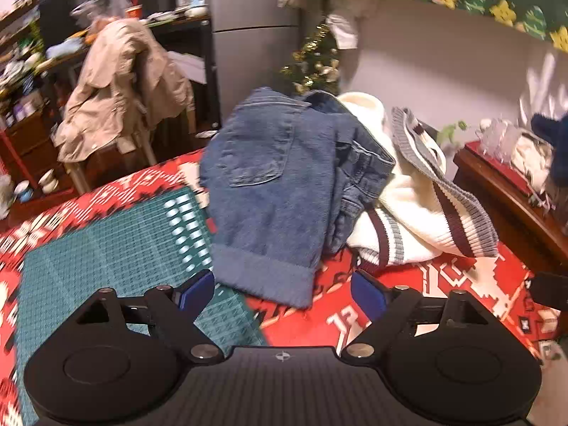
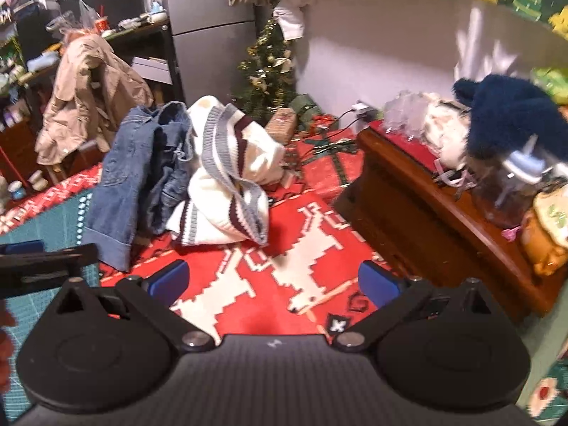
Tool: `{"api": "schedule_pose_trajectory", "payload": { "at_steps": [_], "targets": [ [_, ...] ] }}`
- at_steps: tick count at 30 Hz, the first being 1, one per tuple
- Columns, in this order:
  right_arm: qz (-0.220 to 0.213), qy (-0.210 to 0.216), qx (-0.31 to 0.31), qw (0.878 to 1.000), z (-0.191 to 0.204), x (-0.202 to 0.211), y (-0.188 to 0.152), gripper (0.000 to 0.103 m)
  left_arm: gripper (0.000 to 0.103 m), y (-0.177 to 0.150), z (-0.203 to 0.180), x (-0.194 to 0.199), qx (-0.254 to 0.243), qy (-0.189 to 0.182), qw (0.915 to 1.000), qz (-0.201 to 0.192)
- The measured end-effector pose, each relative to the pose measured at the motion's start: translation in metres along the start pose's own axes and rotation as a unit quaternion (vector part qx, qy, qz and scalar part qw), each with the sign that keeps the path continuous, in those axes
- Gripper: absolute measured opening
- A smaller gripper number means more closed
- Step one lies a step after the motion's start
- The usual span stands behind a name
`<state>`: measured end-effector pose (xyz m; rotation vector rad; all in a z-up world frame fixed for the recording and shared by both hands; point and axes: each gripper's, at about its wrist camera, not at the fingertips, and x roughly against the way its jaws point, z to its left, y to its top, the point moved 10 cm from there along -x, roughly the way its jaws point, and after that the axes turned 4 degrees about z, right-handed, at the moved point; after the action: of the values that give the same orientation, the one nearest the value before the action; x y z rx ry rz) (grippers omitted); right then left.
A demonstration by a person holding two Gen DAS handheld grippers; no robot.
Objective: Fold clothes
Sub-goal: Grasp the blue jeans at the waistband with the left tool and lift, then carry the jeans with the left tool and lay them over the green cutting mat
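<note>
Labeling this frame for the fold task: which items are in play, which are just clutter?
In play:
- jeans, heaped
- cream striped sweater, crumpled beside them
- left gripper, open
- right gripper, open

Clutter:
- green cutting mat
- beige coat on chair
- small Christmas tree
- wrapped gifts
- navy fuzzy item

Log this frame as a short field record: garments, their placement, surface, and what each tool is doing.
garments: blue jeans; cream knit sweater with grey and maroon stripes
placement: jeans piled left of the sweater, touching it, cuffed hem nearest the camera
surface: red patterned cloth; green cutting mat partly under the jeans
left tool: open, empty, short of the jeans hem
right tool: open, empty, over the cloth
folding: not yet begun
</note>
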<state>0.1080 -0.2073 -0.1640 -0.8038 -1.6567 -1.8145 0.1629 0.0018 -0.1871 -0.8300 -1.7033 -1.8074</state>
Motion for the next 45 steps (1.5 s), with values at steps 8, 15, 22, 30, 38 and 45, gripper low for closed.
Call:
{"api": "schedule_pose_trajectory", "payload": {
  "at_steps": [8,15,22,30,38,45],
  "targets": [
    [0.019,0.003,-0.008,1.0,-0.01,-0.025,-0.006,0.102,0.054,0.005,-0.012,-0.068,-0.021,0.009,0.9991,0.036],
    [0.038,0.007,-0.031,0.999,-0.017,-0.041,-0.009,0.102,0.019,0.011,-0.011,-0.082,-0.035,0.027,0.9986,0.03],
    [0.03,0.027,-0.031,0.999,-0.004,-0.04,-0.003,0.102,0.005,0.021,0.019,-0.049,0.046,0.016,0.9987,0.012],
    [0.02,0.043,-0.007,0.999,0.023,-0.025,0.001,0.102,0.004,0.036,0.053,0.016,0.078,0.018,0.9962,-0.035],
    [0.002,0.058,0.019,0.998,0.043,0.004,0.005,0.102,0.004,0.025,0.097,0.08,0.136,0.006,0.9881,-0.071],
    [-0.002,0.078,0.039,0.996,0.063,0.025,0.001,0.102,0.004,-0.026,0.129,0.122,0.174,0.014,0.9819,-0.073]
  ]
}}
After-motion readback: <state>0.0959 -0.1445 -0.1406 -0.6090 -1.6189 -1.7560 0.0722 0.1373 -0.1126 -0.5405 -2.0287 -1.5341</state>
